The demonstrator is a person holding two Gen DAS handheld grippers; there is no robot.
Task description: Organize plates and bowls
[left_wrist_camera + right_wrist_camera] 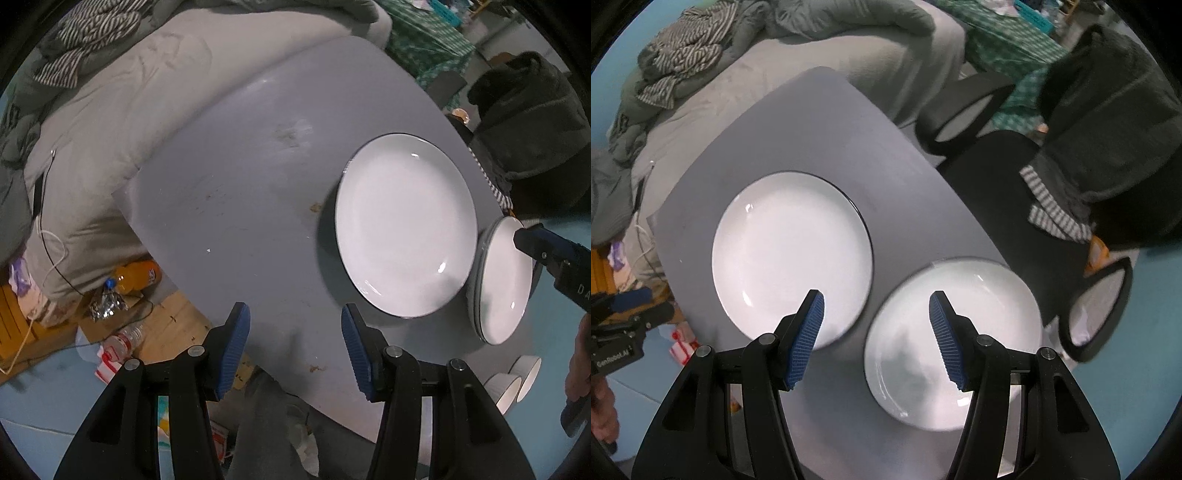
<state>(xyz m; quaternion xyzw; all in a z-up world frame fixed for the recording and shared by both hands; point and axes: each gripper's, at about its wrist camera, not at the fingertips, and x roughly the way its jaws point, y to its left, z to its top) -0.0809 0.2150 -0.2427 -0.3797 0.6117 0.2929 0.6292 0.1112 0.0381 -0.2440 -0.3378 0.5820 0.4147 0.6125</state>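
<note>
Two plates: round white dark-rimmed plate [790, 254] and second round white plate [955, 332], side by side on grey table [798, 122].
Bowls: two white ribbed bowls [511, 384], near table edge.
Left gripper [295, 343]: jaws apart, empty, over bare tabletop.
Right gripper [877, 332]: jaws apart, empty, above both plates.

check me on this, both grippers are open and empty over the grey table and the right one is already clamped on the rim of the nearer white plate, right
Not quite. The right gripper is not clamped on anything: in the right wrist view its jaws stand apart above the nearer white plate, empty and not touching its rim. The rest holds: the left gripper is open and empty too, over the grey table.
</note>
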